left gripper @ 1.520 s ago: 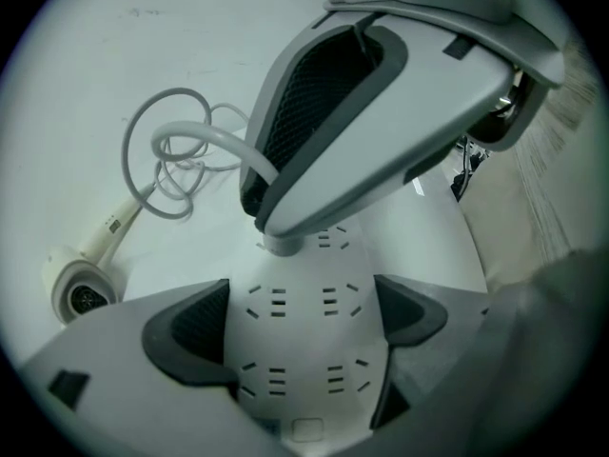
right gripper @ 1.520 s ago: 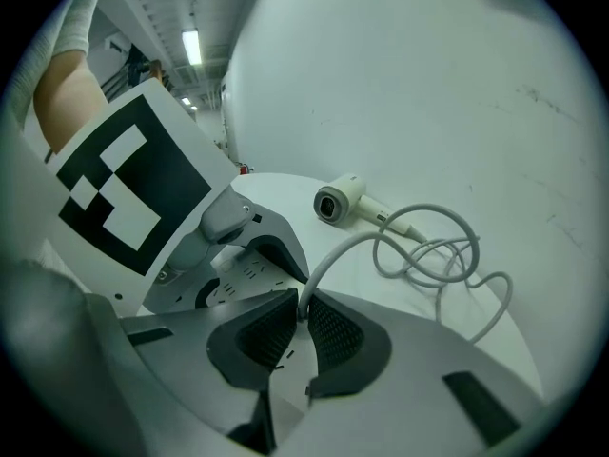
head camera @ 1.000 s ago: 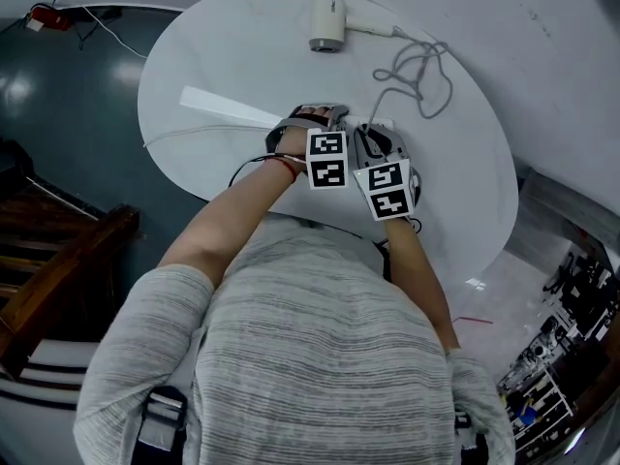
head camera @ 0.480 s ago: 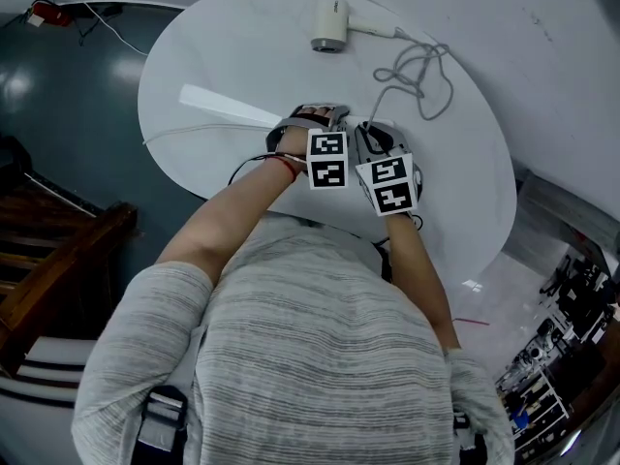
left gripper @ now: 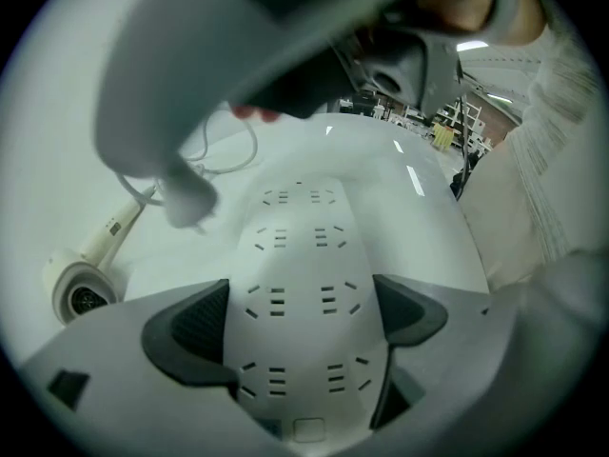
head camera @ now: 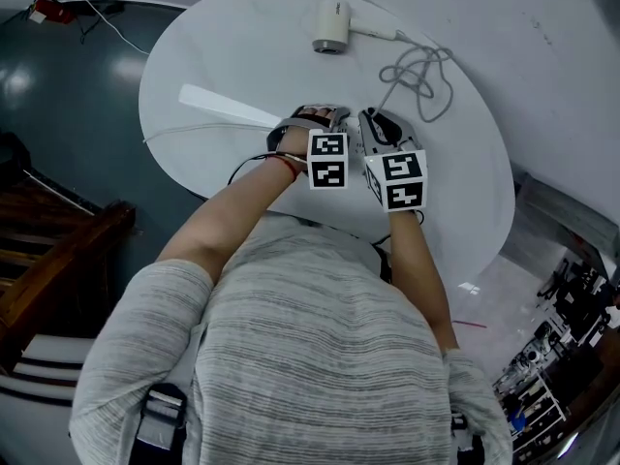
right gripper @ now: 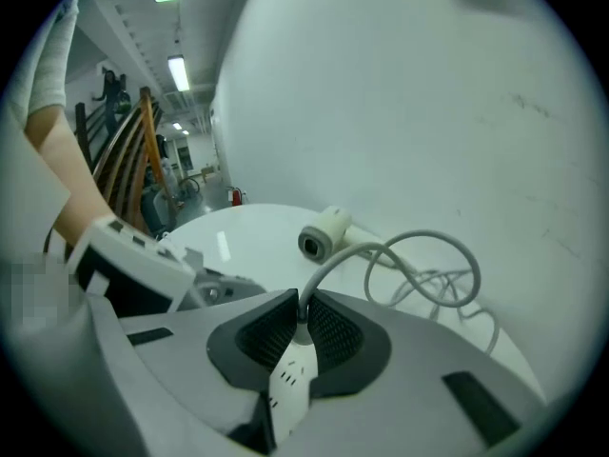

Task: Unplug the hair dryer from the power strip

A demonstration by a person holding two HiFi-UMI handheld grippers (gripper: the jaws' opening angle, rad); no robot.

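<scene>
Plug (right gripper: 290,379) clear of the power strip (left gripper: 300,246): the pull looks done.
Our right gripper (right gripper: 300,336) pinches the plug between its jaws, with the hair dryer (right gripper: 324,234) well ahead. Our left gripper (left gripper: 300,317) clamps the power strip. Next, we judge: lay the plug aside, then release.

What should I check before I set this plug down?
1. Plug out of the power strip: ok, the left gripper view shows it hanging clear above the strip.
2. Right gripper grip on the plug: ok, jaws closed on it.
3. Left gripper steadying the power strip: ok, jaws press both its sides.
4. Cord slack: ok, it loops loosely on the table toward the hair dryer.
5. Power strip switched off: cannot tell.
</scene>
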